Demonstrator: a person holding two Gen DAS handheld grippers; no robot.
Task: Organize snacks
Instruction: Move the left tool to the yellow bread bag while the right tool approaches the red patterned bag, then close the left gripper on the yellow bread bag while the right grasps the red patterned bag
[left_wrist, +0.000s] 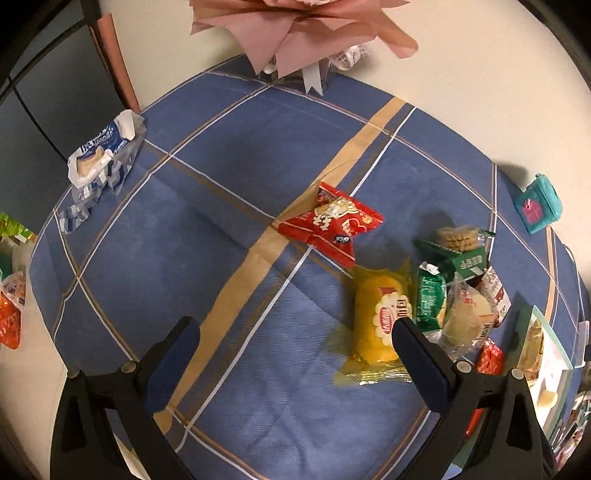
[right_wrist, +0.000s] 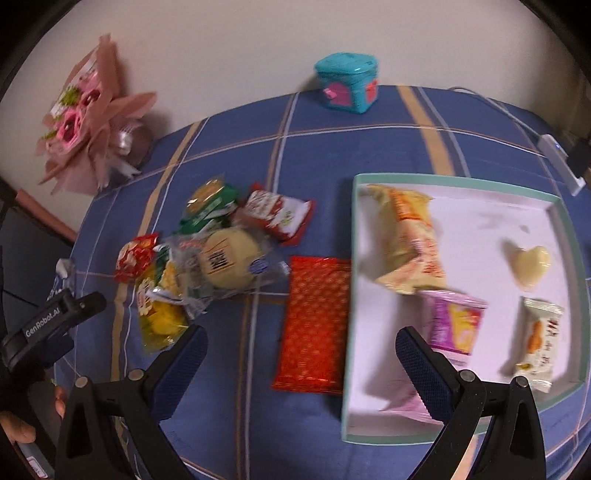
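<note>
**Between two picks: both grippers empty, more snacks waiting for the box**

The left gripper (left_wrist: 295, 332) hangs above the blue checked cloth (left_wrist: 221, 166) with its fingers wide apart and nothing between them. The right gripper (right_wrist: 301, 341) is the same: fingers wide, empty, above the gap between the loose snacks and the box (right_wrist: 565, 229).

I judge the sorting is partly done. The box, white inside with a pale green rim, lies on the right part of the cloth and already holds several things: a long yellow-orange bag (right_wrist: 406, 240), a pink packet (right_wrist: 456, 321), a small white packet (right_wrist: 539, 339) and a pale heart-shaped piece (right_wrist: 530, 264). Another pinkish wrapper is partly hidden behind the right finger.

Outside the box, a flat red packet (right_wrist: 314, 325) lies just beside its left wall. Further left is a pile (right_wrist: 207, 258) of snacks touching each other: a round bun in clear wrap, green packets, a red and white one. In the left view a yellow cake (left_wrist: 380, 321) lies just beside the right finger, and a red bag (left_wrist: 332, 221) sits apart in the middle.

The next move probably calls for lowering one gripper over a single packet and closing on it; the flat red packet is nearest to the box.
</note>
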